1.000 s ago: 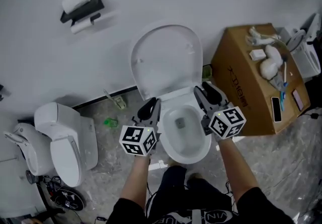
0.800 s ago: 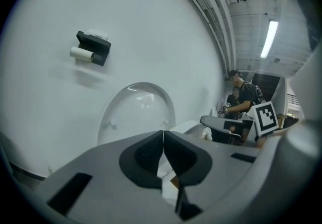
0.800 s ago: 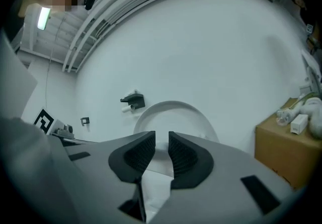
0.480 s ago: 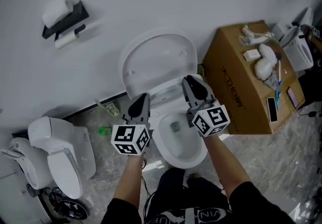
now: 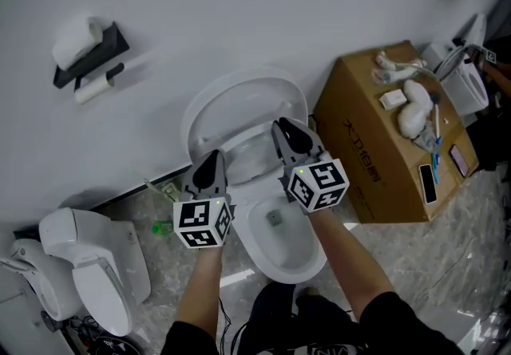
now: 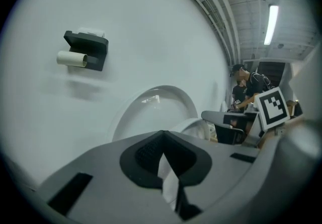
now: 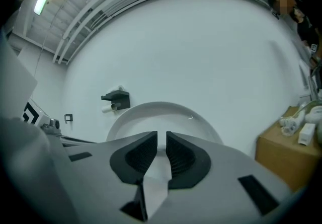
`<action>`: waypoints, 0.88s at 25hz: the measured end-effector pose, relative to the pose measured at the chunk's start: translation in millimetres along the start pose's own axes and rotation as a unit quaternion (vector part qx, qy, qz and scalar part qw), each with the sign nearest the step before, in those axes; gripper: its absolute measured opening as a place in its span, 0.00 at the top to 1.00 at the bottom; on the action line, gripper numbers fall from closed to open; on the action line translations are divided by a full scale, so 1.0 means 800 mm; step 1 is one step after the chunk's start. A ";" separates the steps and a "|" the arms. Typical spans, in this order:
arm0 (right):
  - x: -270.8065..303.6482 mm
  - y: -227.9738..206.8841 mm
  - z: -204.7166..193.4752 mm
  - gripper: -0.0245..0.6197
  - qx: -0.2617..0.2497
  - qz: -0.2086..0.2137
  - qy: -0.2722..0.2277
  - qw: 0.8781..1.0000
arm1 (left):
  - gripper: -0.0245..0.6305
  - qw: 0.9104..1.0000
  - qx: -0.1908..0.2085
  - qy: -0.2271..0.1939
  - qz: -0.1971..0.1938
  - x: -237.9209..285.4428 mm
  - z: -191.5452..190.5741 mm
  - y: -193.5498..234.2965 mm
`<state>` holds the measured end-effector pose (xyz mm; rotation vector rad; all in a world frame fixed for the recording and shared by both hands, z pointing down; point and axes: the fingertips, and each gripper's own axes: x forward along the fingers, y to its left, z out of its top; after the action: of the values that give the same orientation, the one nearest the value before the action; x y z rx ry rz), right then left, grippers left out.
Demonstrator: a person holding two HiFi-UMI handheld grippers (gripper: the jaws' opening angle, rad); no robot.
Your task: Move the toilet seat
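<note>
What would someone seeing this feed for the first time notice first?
The white toilet at centre, its lid raised against the wall, with two grippers reaching over it: the left gripper shut, and the right gripper, whose jaws have just been closing to a narrow gap with nothing visibly gripped. Then the brown cardboard box at right, strewn with small items, and a second toilet at lower left.
</note>
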<state>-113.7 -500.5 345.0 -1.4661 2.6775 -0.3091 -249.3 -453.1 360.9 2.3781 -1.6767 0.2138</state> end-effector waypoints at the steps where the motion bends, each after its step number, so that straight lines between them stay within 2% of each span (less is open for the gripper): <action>1: 0.006 -0.001 0.000 0.87 0.001 -0.002 0.005 1.000 | 0.96 1.000 0.005 0.000 0.007 0.003 0.001 0.003; 4: 0.015 -0.004 0.001 0.90 0.011 -0.003 0.010 1.000 | 0.96 0.999 0.035 0.002 0.023 0.016 0.003 0.009; 8: -0.009 -0.008 -0.009 0.93 0.007 -0.003 0.016 1.000 | 0.96 0.998 0.060 0.007 0.026 0.028 0.008 0.014; 16: -0.088 -0.023 -0.052 0.95 0.006 0.005 0.065 0.998 | 0.96 0.998 0.040 0.010 0.044 0.043 0.017 0.027; 22: -0.133 -0.030 -0.056 0.95 -0.001 0.013 0.072 0.997 | 0.96 0.994 0.076 -0.054 0.062 0.010 0.039 0.020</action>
<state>-43.4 -417.8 390.6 -1.4621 2.8059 -0.4246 -261.9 -473.9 334.3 2.4347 -1.9266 0.2454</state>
